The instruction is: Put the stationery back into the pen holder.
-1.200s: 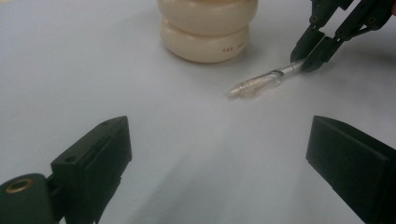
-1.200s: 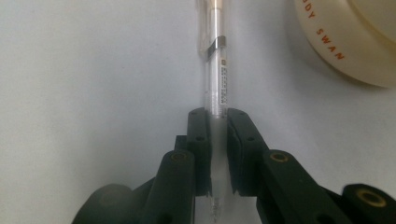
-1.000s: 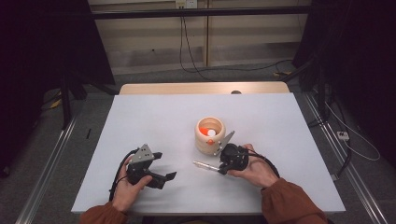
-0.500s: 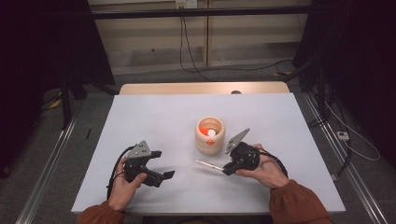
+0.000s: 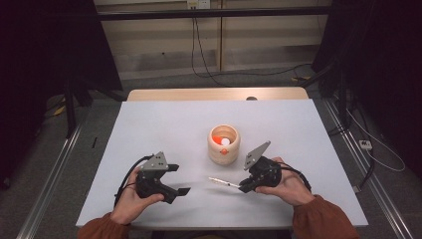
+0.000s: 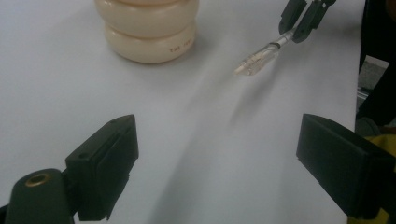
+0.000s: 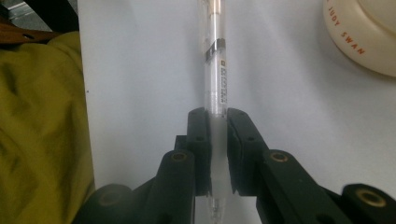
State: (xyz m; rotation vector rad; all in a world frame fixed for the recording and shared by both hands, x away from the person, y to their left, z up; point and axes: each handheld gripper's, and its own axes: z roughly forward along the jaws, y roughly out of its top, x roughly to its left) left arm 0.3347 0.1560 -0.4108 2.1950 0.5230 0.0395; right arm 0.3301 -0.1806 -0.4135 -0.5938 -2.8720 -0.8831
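Observation:
A clear plastic pen (image 5: 222,182) with a metal clip sticks out to the left from my right gripper (image 5: 242,187), which is shut on its end just above the white table (image 5: 164,129). In the right gripper view the pads (image 7: 201,140) press on the pen barrel (image 7: 215,70). A cream ribbed cup (image 5: 223,149) stands behind the pen, with an orange and a white item inside. My left gripper (image 5: 180,179) rests at the front left. Its jaws stand wide apart with nothing between them and have just been closing a little. The left gripper view (image 6: 219,163) shows the pen (image 6: 259,58) and cup (image 6: 149,32) ahead.
A wooden strip (image 5: 214,94) borders the table's far edge. Cables trail on the floor behind and to the right. A yellow-green sleeve (image 7: 42,116) lies at the left of the right gripper view. Bare tabletop stretches to the left of and behind the cup.
My right gripper has carried the pen to the right, away from the front of the cup. The left hand has stayed almost in place.

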